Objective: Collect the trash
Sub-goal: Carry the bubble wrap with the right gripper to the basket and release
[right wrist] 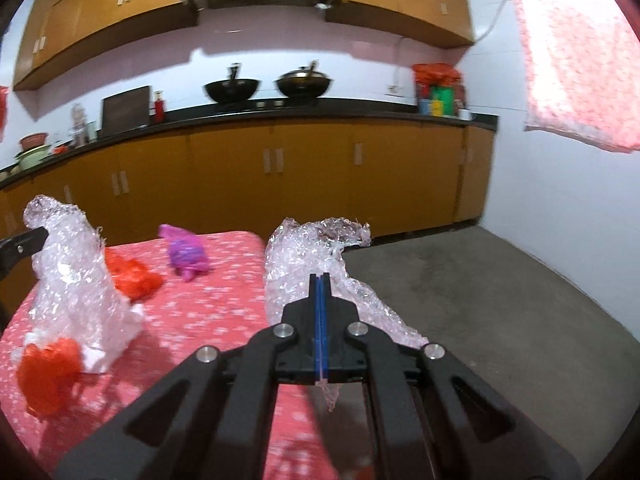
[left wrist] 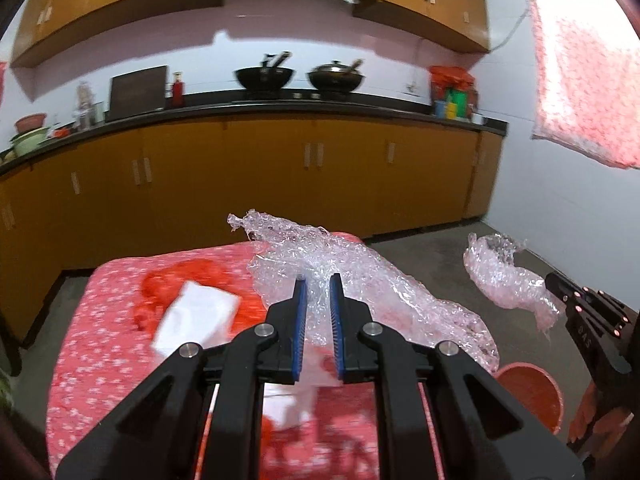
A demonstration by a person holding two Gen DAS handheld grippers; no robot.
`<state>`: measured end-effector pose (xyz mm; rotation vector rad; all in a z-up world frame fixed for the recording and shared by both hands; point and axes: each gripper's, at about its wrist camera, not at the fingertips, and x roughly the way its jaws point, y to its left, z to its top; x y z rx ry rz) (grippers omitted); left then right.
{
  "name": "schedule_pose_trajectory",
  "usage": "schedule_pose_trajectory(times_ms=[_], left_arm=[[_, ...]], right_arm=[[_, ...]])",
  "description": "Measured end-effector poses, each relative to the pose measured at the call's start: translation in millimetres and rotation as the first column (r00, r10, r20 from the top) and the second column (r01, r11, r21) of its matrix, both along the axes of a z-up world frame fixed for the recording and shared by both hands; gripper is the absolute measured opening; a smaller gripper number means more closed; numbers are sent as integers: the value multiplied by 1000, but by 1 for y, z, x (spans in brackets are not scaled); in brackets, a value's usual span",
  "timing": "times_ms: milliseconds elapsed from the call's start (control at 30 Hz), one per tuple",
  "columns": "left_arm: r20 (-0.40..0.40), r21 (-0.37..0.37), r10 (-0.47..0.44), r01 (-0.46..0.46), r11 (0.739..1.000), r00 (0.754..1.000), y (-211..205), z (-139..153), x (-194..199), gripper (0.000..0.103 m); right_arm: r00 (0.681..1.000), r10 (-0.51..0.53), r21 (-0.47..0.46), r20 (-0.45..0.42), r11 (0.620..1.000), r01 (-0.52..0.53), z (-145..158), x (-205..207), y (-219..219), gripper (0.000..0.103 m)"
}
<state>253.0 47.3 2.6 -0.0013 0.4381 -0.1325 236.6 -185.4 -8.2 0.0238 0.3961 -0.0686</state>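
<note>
Kitchen table, red cloth (left wrist: 100,320): we lift bubble wrap off it for binning, left gripper (left wrist: 319,280) pinching one piece (left wrist: 360,276), right gripper (right wrist: 320,280) clamped on another (right wrist: 304,248).

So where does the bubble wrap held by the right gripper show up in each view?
Left wrist view: far right, the bubble wrap hangs over the floor from the right gripper at the edge.
Right wrist view: centre, the same bubble wrap sits pinched between the shut fingers.
Shared landmark: the two black woks on the counter.
</note>
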Motion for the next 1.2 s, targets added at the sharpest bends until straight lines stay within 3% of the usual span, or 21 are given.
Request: schedule_pose_trajectory(times_ms=[300, 500, 700, 900, 1200], left_arm=[[-35, -3, -183, 183, 983, 982, -93, -17, 5, 12], [-72, 8, -311, 312, 950, 948, -167, -38, 5, 11], [-140, 29, -409, 416, 909, 902, -239, -71, -5, 11], [-207, 72, -458, 481, 874, 864, -293, -104, -14, 11], [-302, 126, -429, 481, 867, 851, -334, -146, -5, 12]], right_arm=[[978, -209, -6, -26, 978, 209, -22, -25, -98, 2], [945, -320, -23, -71, 947, 319, -49, -44, -152, 2], [892, -420, -9, -167, 905, 425, -91, -66, -206, 2], [856, -459, -16, -237, 883, 469, -125, -78, -235, 2], [840, -444, 13, -312, 882, 471, -158, -78, -257, 2]])
